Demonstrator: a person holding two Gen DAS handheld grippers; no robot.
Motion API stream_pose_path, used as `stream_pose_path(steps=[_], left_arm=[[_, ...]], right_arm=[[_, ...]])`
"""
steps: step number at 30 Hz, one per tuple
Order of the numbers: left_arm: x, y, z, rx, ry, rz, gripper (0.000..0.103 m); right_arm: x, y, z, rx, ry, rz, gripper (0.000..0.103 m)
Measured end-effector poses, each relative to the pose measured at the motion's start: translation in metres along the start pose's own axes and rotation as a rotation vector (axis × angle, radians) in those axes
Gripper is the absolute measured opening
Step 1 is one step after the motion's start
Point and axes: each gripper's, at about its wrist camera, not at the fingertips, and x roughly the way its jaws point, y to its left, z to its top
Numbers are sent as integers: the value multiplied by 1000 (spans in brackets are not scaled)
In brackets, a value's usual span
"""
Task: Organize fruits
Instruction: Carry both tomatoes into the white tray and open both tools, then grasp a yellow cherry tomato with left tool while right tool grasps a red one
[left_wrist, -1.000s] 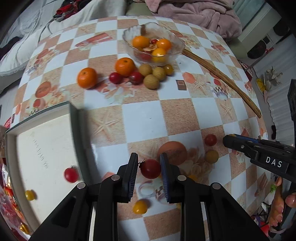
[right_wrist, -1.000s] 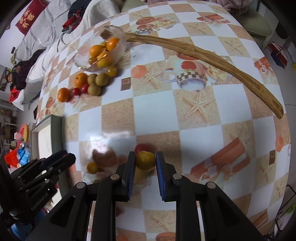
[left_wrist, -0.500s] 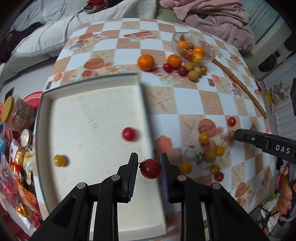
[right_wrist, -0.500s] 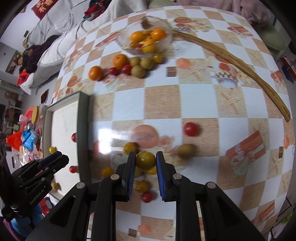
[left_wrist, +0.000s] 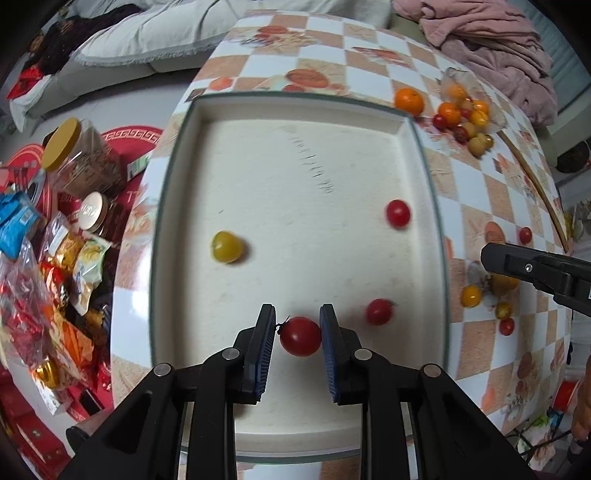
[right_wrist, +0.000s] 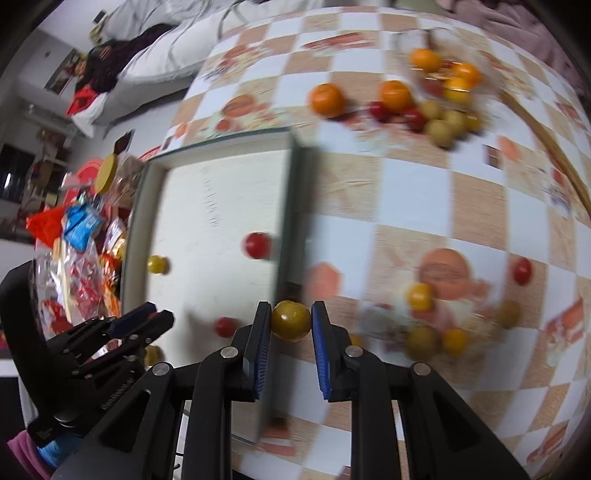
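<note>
while the left claw (left_wrist: 297, 332) hangs over the near part of the white tray (left_wrist: 295, 110), its blue pads are closed on a red cherry tomato (left_wrist: 300, 336), stem pointing toward the left pad. inside the tray lie three loose pieces: a yellow cherry tomato (left_wrist: 226, 246) toward the left, a red one (left_wrist: 398, 214) near the right wall, another red one (left_wrist: 379, 311) just beside the held fruit on its right. right claw (right_wrist: 291, 325) is clamped on a yellow-green cherry tomato (right_wrist: 291, 319) and sits right at the tray's right rim (right_wrist: 291, 221), roughly over the edge; blur makes it hard to say if it is inside or outside. from the left wrist view the right claw body (left_wrist: 535, 269) pokes in from the right edge above the checkered table (left_wrist: 480, 192). on the table right of the tray, a scatter of small yellow and red tomatoes (left_wrist: 471, 295) remains. farther back, an orange mandarin (left_wrist: 409, 101) sits just past the tray's far corner, beside a glass bowl (left_wrist: 469, 99) with oranges and a cluster of longan-like brown fruits (left_wrist: 478, 142). a long wooden stick (left_wrist: 535, 184) lies along the table's right side. snack packets and jars (left_wrist: 66, 206) crowd the floor left of the table. pink blanket (left_wrist: 498, 48) at the far right.
</note>
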Motion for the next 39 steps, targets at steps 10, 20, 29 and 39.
stream_pose_path(steps=[10,20,29,39], left_arm=[[20,27,-2,-19,16,45,26],[25,35,-4,-12,35,58,40],[20,33,-7,-3,17,66,63],[3,22,-6,35,9,86,63]], right_arm=[[49,46,8,-86,69,-23,24],[74,54,11,-114,113,-70,27],[72,68,10,-138,101,-52,74],[37,52,15,-56,34,-4,83]])
